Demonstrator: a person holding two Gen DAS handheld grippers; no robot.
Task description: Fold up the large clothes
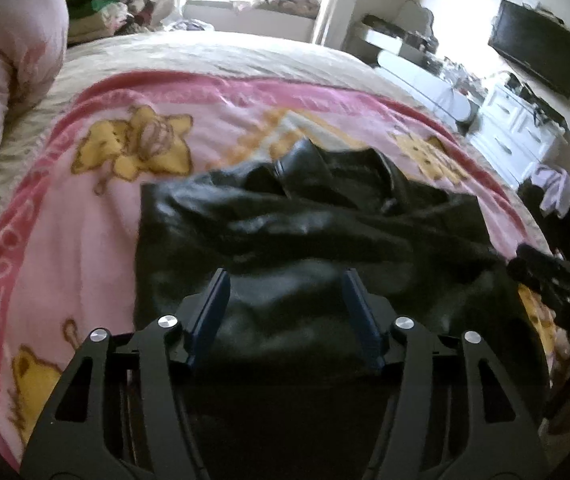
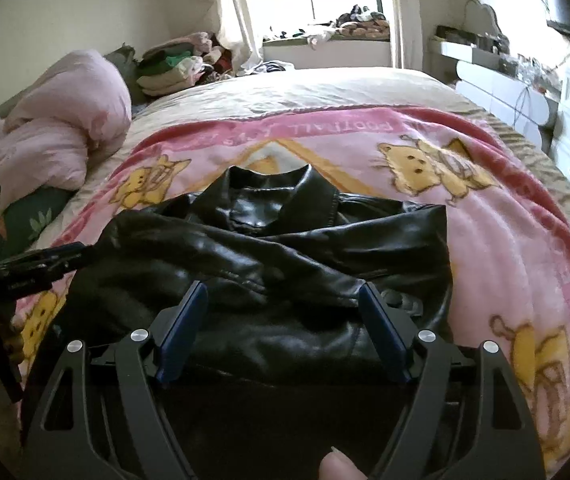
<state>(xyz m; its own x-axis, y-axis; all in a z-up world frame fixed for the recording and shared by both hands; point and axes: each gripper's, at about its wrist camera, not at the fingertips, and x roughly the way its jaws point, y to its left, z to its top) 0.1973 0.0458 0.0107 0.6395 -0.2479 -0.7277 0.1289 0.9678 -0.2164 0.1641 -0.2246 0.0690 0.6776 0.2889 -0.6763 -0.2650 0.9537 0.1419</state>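
Spread over the bed, a pink blanket (image 2: 497, 240) carries the black jacket (image 2: 269, 248) near its middle, sleeves already crossed over the chest, collar toward the far edge. Both the left gripper (image 1: 284, 280) and right gripper (image 2: 283, 294) are held wide, empty; the body fold is judged still undone.

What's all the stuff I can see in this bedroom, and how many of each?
leather jacket: one, black, on the blanket with its sleeves crossed
blanket: one, pink with yellow cartoon animals, spread on the bed
bedspread: one, cream, under the blanket
duvet: one, pale pink, bunched on the left
clothes pile: one, mixed colours, far left corner
television: one, black, on the right wall
dresser: one, white, below it
left gripper: one, black with blue pads, open over the jacket
right gripper: one, same, open
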